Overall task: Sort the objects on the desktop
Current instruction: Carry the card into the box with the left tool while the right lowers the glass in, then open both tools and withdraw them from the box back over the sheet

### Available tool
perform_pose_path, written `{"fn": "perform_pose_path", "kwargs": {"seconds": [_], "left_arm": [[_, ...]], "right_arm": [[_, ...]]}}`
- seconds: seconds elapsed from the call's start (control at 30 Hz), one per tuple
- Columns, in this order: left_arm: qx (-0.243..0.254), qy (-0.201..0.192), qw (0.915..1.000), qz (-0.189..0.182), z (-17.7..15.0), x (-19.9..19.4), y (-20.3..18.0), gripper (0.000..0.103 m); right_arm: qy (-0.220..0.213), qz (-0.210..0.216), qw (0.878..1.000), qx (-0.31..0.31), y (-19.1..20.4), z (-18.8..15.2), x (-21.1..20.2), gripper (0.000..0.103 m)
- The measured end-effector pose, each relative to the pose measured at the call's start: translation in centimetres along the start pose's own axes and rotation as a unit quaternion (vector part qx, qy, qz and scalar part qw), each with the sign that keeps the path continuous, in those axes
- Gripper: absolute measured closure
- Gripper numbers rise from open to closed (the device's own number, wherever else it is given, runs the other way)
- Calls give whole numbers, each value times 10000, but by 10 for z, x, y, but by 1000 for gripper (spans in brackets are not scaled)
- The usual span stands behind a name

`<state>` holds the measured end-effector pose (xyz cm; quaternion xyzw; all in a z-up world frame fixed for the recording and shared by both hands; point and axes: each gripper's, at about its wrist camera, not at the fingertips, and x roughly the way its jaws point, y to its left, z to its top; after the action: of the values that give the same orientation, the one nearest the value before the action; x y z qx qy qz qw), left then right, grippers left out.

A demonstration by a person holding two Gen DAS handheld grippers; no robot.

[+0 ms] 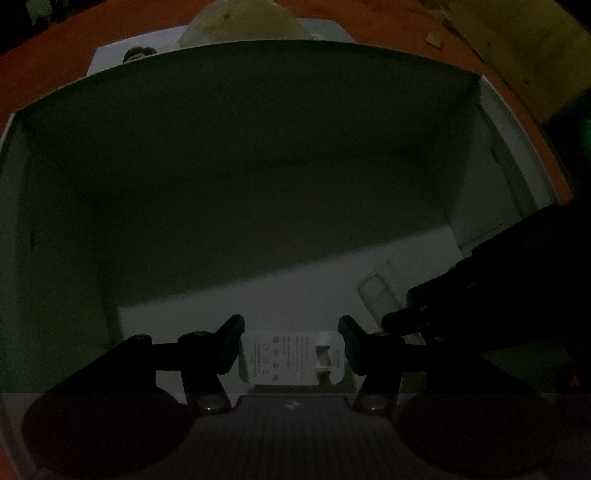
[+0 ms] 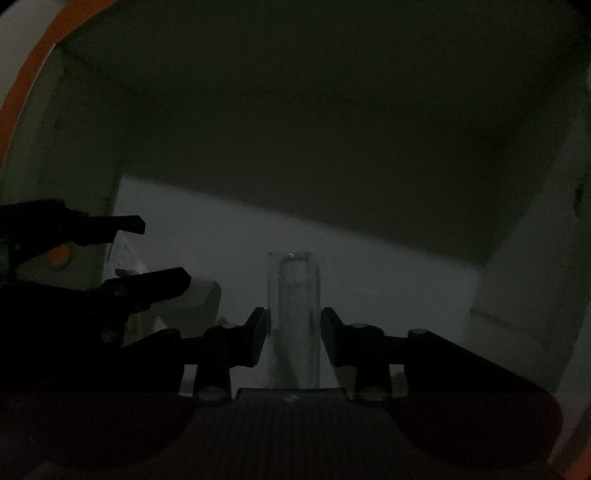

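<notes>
Inside the white cardboard box, the left gripper is straddling, half-open, the flat white power adapter; the right gripper is bracketing a clear plastic tube case, its long axis pointing straight ahead, contact unclear.

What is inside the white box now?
Inside the white box, a white charger between the left gripper fingers, and a clear case between the right gripper. Shadowed corners are unreadable.

Orange tabletop, dimly lit; wooden board at far right; pale rounded object at far edge; surroundings dark, details indistinct.
</notes>
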<state>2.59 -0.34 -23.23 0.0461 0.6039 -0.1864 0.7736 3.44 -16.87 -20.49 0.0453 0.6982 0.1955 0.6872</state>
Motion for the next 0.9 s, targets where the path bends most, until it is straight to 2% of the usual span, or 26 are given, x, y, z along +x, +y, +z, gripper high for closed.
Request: {"fn": "perform_pose_path", "kwargs": {"seconds": [0.2, 0.37, 0.5, 0.53, 0.57, 0.63, 0.67, 0.73, 0.9], "left_arm": [[31, -24, 10000, 61, 3, 5, -5, 51], [-107, 134, 9998, -25, 6, 11, -4, 48], [-187, 154, 9997, -32, 7, 9, -1, 42], [-221, 135, 9997, -26, 7, 8, 0, 35], [-255, 114, 9996, -20, 7, 6, 1, 24], [-330, 11, 9995, -22, 8, 3, 4, 15], [-372, -17, 9993, -78, 9, -2, 8, 15], [-457, -76, 9987, -189, 11, -10, 14, 15], [-607, -325, 9972, -298, 15, -33, 23, 15]], "right_arm": [[-7, -108, 9999, 59, -3, 0, 3, 68], [-31, -193, 9995, 231, -8, -2, 4, 65], [-165, -437, 9986, 257, -8, -4, -2, 44], [-203, -504, 9982, 271, -8, -5, -4, 40], [-224, -520, 9980, 276, -8, -6, -6, 40], [-251, -506, 9980, 278, -8, -8, -9, 39], [-263, -449, 9982, 283, -9, -9, -12, 37], [-295, -318, 9986, 293, -9, -9, -20, 28], [-498, -121, 9983, 271, -6, -9, -48, 27]]}}
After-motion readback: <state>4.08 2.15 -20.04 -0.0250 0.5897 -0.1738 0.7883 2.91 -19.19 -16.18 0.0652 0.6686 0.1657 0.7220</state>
